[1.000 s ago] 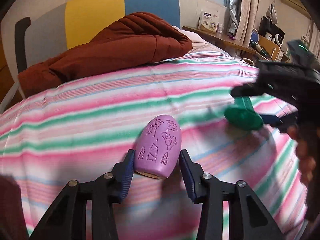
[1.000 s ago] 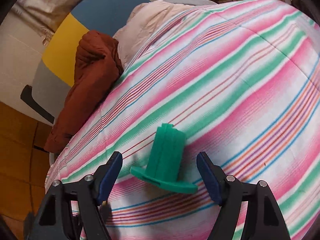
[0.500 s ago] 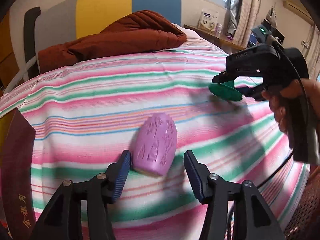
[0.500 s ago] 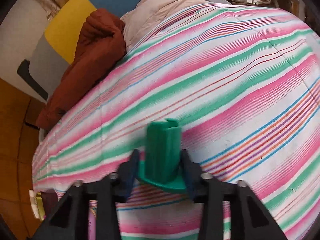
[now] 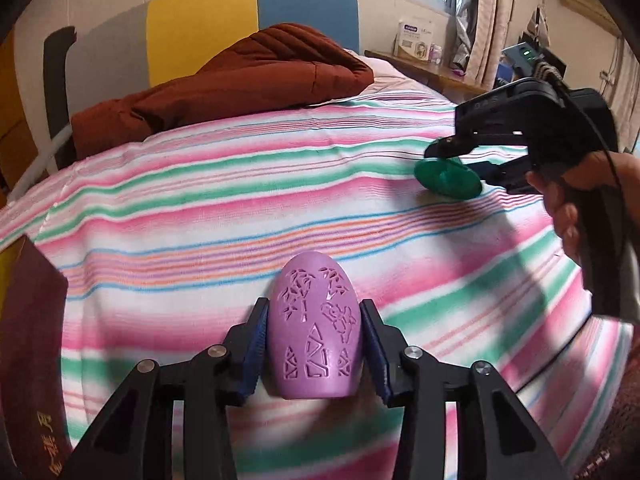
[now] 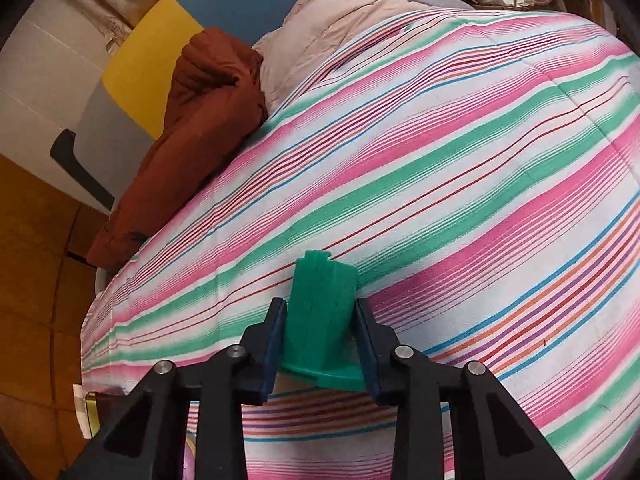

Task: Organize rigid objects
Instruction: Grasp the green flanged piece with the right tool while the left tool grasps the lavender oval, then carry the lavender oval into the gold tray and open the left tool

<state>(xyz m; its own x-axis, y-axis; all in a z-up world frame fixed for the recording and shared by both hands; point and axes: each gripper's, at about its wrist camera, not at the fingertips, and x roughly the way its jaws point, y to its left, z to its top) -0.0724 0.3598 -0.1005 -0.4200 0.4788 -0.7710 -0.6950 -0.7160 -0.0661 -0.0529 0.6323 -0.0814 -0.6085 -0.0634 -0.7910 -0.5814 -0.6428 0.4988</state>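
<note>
A purple egg-shaped shell (image 5: pixel 312 280) with cut-out patterns lies on the striped bedspread (image 5: pixel 200 208). My left gripper (image 5: pixel 314 308) has its jaws closing on it, and both blue pads touch its sides. A green flanged peg (image 6: pixel 322 312) sits between the pads of my right gripper (image 6: pixel 319 306), whose jaws are closing and press on its stem. In the left wrist view the right gripper (image 5: pixel 456 160) appears at the right edge in a person's hand (image 5: pixel 568 208), with the green peg (image 5: pixel 446 180) in its tips just above the cloth.
A rust-brown jacket (image 5: pixel 240 80) lies at the far end of the bed against a yellow and blue headboard (image 5: pixel 248 20). A dark red book (image 5: pixel 28 340) stands at the left edge. A desk with boxes (image 5: pixel 416 48) is behind. Wooden floor (image 6: pixel 36 280) lies left of the bed.
The left jaws widened around the purple shell as the gripper slid sideways, then came in onto it. The right jaws came together on the green peg and rolled slightly.
</note>
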